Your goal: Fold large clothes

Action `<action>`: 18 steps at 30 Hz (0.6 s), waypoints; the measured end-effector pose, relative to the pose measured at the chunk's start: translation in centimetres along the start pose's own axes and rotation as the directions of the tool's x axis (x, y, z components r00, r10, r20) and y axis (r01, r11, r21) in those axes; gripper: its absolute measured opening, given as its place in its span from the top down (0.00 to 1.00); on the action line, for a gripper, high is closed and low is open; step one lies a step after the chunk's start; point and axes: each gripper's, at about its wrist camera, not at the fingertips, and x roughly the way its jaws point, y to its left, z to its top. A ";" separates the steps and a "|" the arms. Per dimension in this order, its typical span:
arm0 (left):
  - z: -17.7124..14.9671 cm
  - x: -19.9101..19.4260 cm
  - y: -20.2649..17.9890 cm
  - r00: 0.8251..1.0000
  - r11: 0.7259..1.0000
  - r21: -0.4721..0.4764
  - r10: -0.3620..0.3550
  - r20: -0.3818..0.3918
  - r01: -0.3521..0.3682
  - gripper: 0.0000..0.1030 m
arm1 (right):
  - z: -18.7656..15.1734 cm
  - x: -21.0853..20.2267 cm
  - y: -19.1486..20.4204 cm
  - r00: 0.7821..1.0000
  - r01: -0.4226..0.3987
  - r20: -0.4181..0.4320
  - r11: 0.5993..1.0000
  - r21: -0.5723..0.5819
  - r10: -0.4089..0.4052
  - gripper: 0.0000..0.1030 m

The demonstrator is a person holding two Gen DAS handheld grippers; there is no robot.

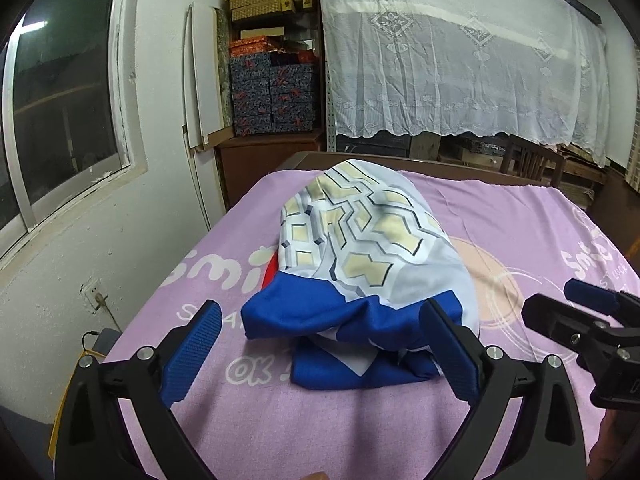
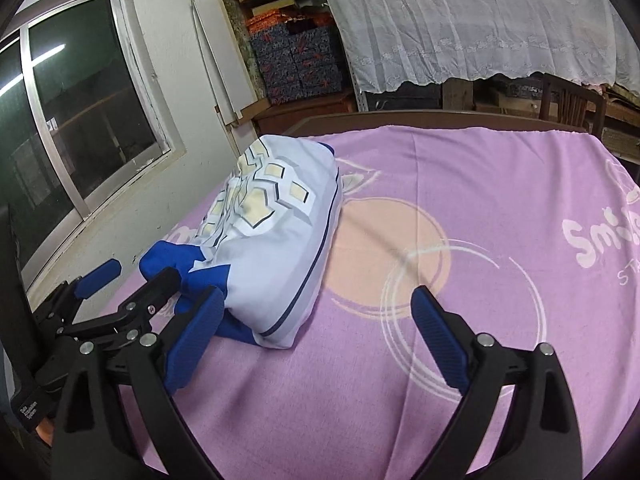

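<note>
Lying bundled on the pink sheet (image 1: pixel 360 420), the folded garment (image 1: pixel 360 248) sits just ahead of the left gripper (image 1: pixel 320 344), whose blue pads (image 1: pixel 192 352) stand spread wide with nothing pressed between them. The garment's blue hem reaches into the gap between those fingers; the right-hand finger overlaps its edge in the left wrist view, and whether it touches the cloth cannot be told. The right gripper (image 2: pixel 320 336) is likewise released, its jaws apart over bare sheet, with the garment (image 2: pixel 276 240) off to its left; its left pad (image 2: pixel 196 336) sits just beside the bundle's near corner, and contact is unclear.

The garment's underside and inner layers are hidden by the pale patterned top panel. A sliver of red (image 1: pixel 269 270) shows at the bundle's left edge, too small to identify. The sheet's white lettering (image 2: pixel 600 236) is cut off by the frame. Each gripper appears only partly in the other's view.
</note>
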 end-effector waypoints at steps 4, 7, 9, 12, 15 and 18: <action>-0.2 0.2 -0.5 1.000 0.999 0.029 0.026 -0.004 -0.025 0.04 | -0.2 -0.3 -0.1 1.000 0.009 0.015 1.000 0.000 -0.009 0.09; -0.2 0.2 -0.6 0.999 0.999 0.033 0.037 -0.002 -0.037 0.04 | -0.2 -0.3 -0.3 1.000 0.007 0.009 1.000 0.008 -0.007 0.09; -0.1 0.3 -0.4 0.999 0.999 0.029 0.036 -0.004 -0.036 0.04 | -0.3 -0.2 -0.2 1.000 0.008 0.005 1.000 0.004 -0.008 0.09; -0.1 0.3 -0.4 0.999 0.999 0.030 0.037 -0.003 -0.037 0.04 | -0.4 -0.2 0.0 1.000 0.014 0.007 1.000 -0.010 -0.014 0.09; -0.2 0.4 -0.4 0.999 0.999 0.032 0.035 -0.003 -0.035 0.04 | -0.4 -0.3 0.2 1.000 0.023 0.014 1.000 -0.020 -0.023 0.09; -0.3 0.4 -0.5 0.999 0.999 0.033 0.032 -0.002 -0.032 0.04 | -0.4 -0.2 0.1 1.000 0.022 0.012 1.000 -0.022 -0.022 0.09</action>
